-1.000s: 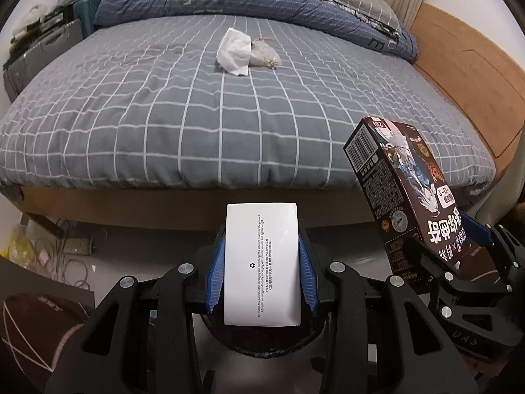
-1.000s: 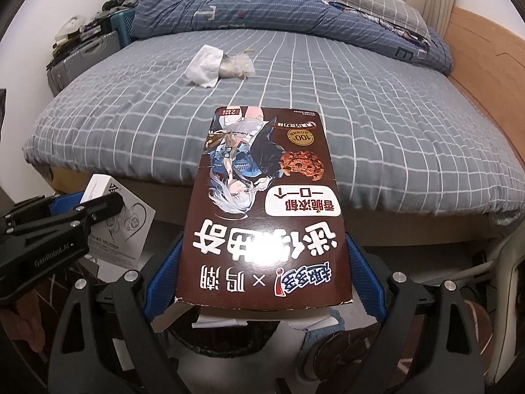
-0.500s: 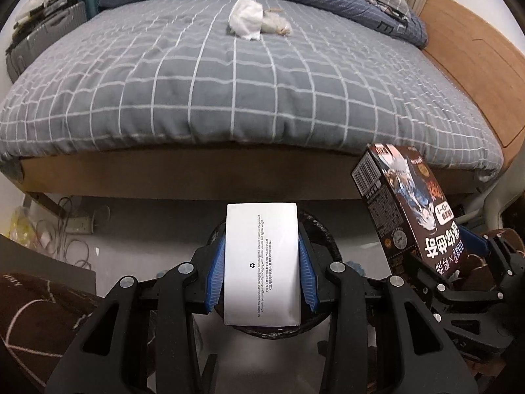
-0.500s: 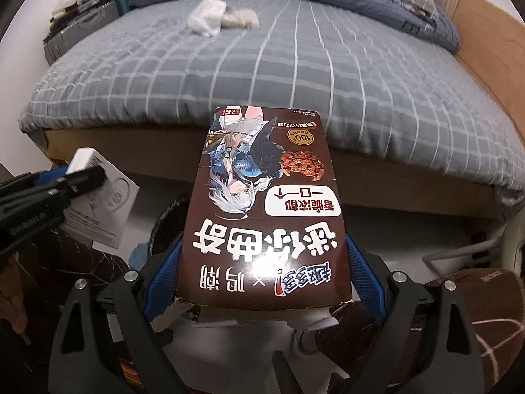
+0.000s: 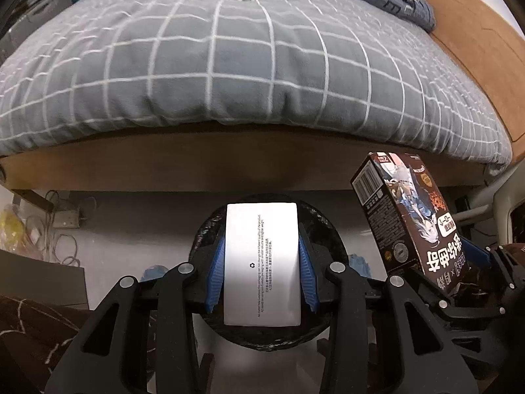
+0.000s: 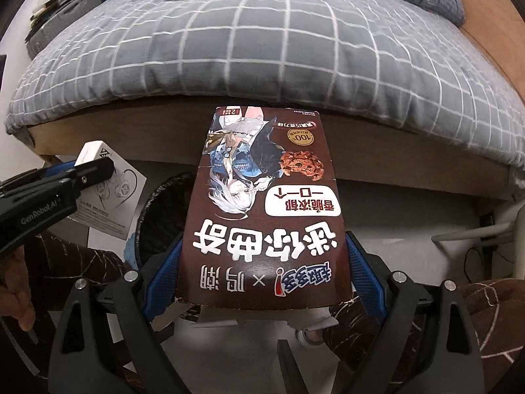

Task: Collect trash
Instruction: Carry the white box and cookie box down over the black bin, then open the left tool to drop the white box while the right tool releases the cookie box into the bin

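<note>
Pointing steeply down over bin (image 5: 210, 229) | L claw (image 5: 262, 269) pinching white box (image 5: 262, 262) | R claw (image 6: 262, 269) pinching cookie box (image 6: 262, 203)

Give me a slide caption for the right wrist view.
Right tongs holding a brown cookie box over a black-lined trash bin beside the bed.

Both wrist views look steeply down along their fingers, close above a black bin (image 5: 325, 229). Both share the grey checked bed (image 5: 229, 65) across the upper frame.

White box (image 5: 262, 269) between blue pads (image 5: 215, 272); brown cookie box (image 6: 262, 210); grey bedspread (image 5: 229, 59) beyond with white grid.
</note>
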`<action>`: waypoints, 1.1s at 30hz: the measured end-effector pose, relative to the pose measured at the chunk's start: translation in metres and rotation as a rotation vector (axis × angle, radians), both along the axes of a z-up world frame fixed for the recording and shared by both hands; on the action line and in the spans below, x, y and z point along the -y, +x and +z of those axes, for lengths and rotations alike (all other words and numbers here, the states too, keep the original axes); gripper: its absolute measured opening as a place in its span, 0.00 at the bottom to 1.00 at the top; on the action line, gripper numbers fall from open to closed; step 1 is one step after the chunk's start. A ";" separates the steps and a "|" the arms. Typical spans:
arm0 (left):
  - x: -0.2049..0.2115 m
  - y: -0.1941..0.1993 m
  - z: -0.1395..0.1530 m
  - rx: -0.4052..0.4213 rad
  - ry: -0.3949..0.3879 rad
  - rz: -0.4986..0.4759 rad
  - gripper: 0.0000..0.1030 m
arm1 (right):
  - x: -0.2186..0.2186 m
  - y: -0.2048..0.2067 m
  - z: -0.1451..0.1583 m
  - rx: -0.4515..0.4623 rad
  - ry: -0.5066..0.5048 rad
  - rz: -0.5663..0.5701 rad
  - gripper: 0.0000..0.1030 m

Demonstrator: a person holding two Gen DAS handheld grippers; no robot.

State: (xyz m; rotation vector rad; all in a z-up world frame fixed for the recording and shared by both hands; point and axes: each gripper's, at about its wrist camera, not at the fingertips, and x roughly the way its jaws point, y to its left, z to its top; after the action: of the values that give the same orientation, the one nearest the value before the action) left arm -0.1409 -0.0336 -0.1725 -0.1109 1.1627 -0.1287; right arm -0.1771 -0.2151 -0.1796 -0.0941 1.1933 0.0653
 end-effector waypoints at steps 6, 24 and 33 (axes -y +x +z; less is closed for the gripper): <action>0.021 0.008 -0.011 -0.018 -0.006 -0.037 0.38 | 0.014 0.001 -0.006 -0.013 0.004 -0.028 0.84; -0.027 0.000 0.007 0.053 0.046 0.048 0.93 | -0.027 0.010 -0.008 -0.022 0.031 0.029 0.84; -0.061 -0.008 0.013 0.062 0.039 0.095 0.94 | -0.059 0.018 -0.011 -0.031 0.037 0.071 0.84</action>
State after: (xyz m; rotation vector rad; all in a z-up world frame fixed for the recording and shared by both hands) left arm -0.1486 0.0273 -0.1596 -0.1263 1.0955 -0.0254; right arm -0.1588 -0.1562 -0.1904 -0.1028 1.2189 0.1514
